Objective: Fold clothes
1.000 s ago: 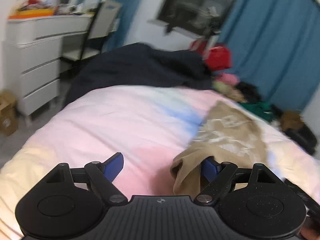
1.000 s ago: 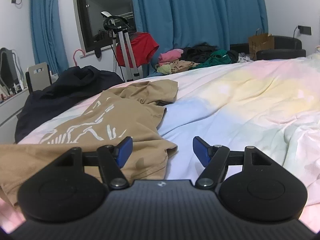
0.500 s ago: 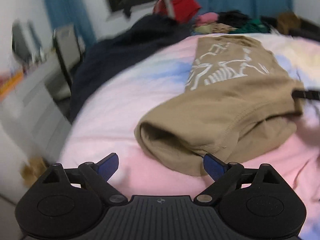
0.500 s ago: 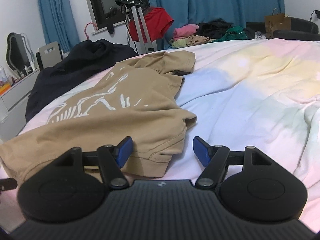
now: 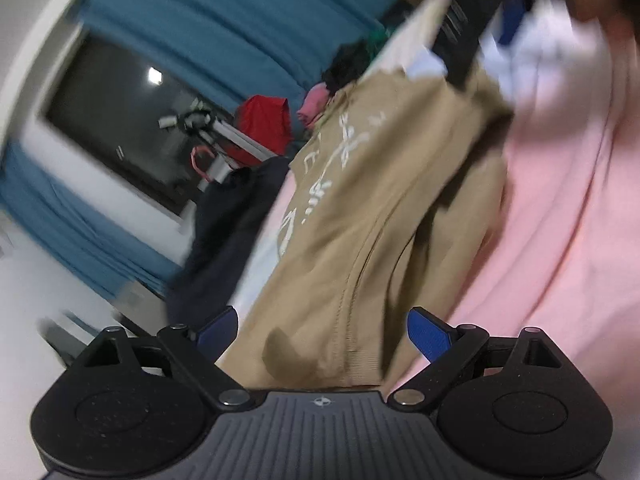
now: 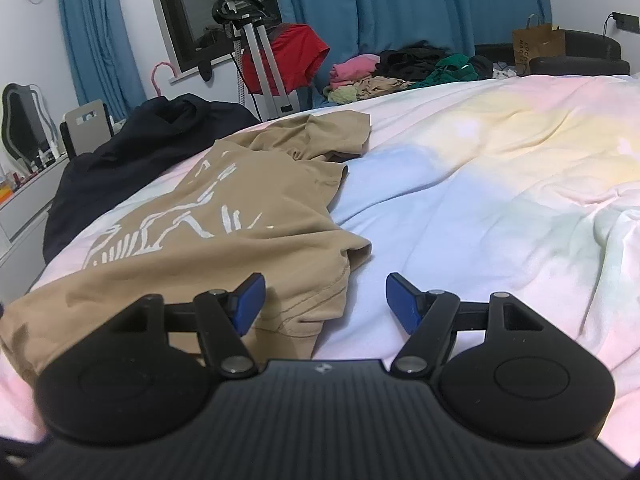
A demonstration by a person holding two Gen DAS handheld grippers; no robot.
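A tan T-shirt (image 6: 224, 216) with a white print lies crumpled on the pastel bedsheet (image 6: 480, 184). My right gripper (image 6: 324, 300) is open, low over the sheet, with the shirt's near hem corner between its jaws. In the tilted, blurred left wrist view the same shirt (image 5: 360, 208) stretches away from my left gripper (image 5: 324, 332), which is open with the shirt's bottom hem lying between its fingers. The other gripper shows blurred at the shirt's far end (image 5: 464, 28).
A dark navy garment (image 6: 152, 144) lies heaped at the bed's far left. Beyond the bed are a pile of clothes (image 6: 400, 72), a red garment on a stand (image 6: 288, 60), blue curtains, a paper bag (image 6: 536, 44) and a white dresser (image 6: 24, 200).
My left gripper has swung and rolled sharply, closing onto the shirt's hem, which now lies between its open fingers. My right gripper has edged forward to the shirt's near corner.
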